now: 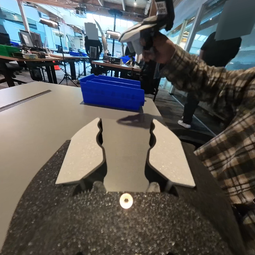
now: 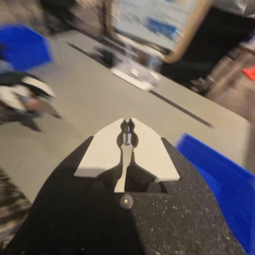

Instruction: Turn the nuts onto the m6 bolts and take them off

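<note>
Right wrist view was pretty smeared w/ motion blur, but the right gripper (image 2: 127, 121) had its fingers nearly shut around a small silvery bolt (image 2: 127, 138), pads pressed on both sides, shank running lengthwise between them. Couldn't make out a nut on it, too small/blurry tbh. It was up in the air over the grey table (image 2: 89, 96), w/ a blue bin (image 2: 220, 179) at the near right and another blue one (image 2: 24, 45) far left.

Left wrist view: left gripper (image 1: 125, 124) was wide open, nothing between the fingers, just bare table (image 1: 41, 124) under it. Blue bins (image 1: 111, 95) sat just beyond the tips, contents not visible from that angle. The right gripper showed up high in the far right of that view, hand and plaid sleeve (image 1: 200, 85) behind it.

So imo the step in hand was fetching parts: bolt picked up, nut not yet. Next move prob needs the left one to grab a nut (from the bins, I'd guess), then bring both together and line the nut's hole up square w/ the bolt tip before turning. Cross-threading is the risk if it goes on tilted.
</note>
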The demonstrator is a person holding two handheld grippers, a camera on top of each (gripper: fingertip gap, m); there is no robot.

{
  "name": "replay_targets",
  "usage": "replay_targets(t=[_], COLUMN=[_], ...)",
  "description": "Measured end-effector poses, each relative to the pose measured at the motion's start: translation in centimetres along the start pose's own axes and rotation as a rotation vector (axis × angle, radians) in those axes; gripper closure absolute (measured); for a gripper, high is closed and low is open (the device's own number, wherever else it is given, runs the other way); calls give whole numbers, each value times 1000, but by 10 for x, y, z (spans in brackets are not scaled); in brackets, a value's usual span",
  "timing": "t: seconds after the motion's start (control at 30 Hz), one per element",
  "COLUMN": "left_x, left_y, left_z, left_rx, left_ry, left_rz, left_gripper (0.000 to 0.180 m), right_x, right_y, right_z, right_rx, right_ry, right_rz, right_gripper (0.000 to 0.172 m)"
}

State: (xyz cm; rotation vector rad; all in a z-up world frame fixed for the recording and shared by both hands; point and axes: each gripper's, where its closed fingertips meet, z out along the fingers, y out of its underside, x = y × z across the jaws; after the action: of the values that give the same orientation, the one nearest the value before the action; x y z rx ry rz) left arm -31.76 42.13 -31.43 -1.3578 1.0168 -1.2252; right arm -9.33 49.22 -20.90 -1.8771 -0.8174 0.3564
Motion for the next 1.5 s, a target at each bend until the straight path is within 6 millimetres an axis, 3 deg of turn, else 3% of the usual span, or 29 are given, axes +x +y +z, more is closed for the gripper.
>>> replay_targets(t=[0.07, 0.13, 0.2, 0.27, 0.43, 0.53, 0.63, 0.8, 0.9, 1.03, 1.2, 1.27, 1.3, 1.33, 1.5], left_x=[0, -3, -6, -7, -14, -16, -19, -21, -18, -5, 20, 33, 39, 45, 68], left_y=[4, 7, 9, 9, 5, 0, -6, -17, -31, -55, -75, -81, -83, -85, -90], left_z=[3, 5, 7, 7, 1, -4, -8, -15, -23, -43, -72, -83, -89, -94, -122], left_rx=[-13, -22, -28, -30, -9, 14, 37, 67, 89, 115, 123, 125, 124, 119, 81], left_ry=[-4, -15, -25, -34, -57, -63, -73, -89, -104, -151, -200, -213, -223, -237, -344], left_rz=[10, 13, 10, 14, 3, -8, -23, -68, -97, -92, -77, -70, -64, -54, 11], left_gripper=[115, 116, 116, 117, 119, 119, 119, 119, 119, 119, 119, 119, 119, 120, 121], right_x=[66, 102, 114, 119, 127, 132, 149, 204, 225, 229, 237, 236, 233, 225, 218], right_y=[53, 111, 161, 198, 248, 245, 220, 182, 192, 220, 256, 270, 274, 274, 269], right_z=[-30, -42, -38, -30, -18, -21, -38, -90, -108, -108, -100, -96, -92, -85, -76], right_rx=[-204, -365, -488, -578, -740, -762, -760, -781, -834, -903, -989, -1022, -1028, -1011, -981], right_ry=[183, 239, 211, 187, 177, 183, 228, 367, 390, 360, 367, 347, 314, 246, 212], right_rz=[48, 149, 250, 296, 333, 301, 261, 345, 444, 536, 576, 607, 630, 675, 716], right_gripper=[166, 166, 166, 166, 163, 124, 111, 102, 102, 99, 102, 117, 139, 162, 168])
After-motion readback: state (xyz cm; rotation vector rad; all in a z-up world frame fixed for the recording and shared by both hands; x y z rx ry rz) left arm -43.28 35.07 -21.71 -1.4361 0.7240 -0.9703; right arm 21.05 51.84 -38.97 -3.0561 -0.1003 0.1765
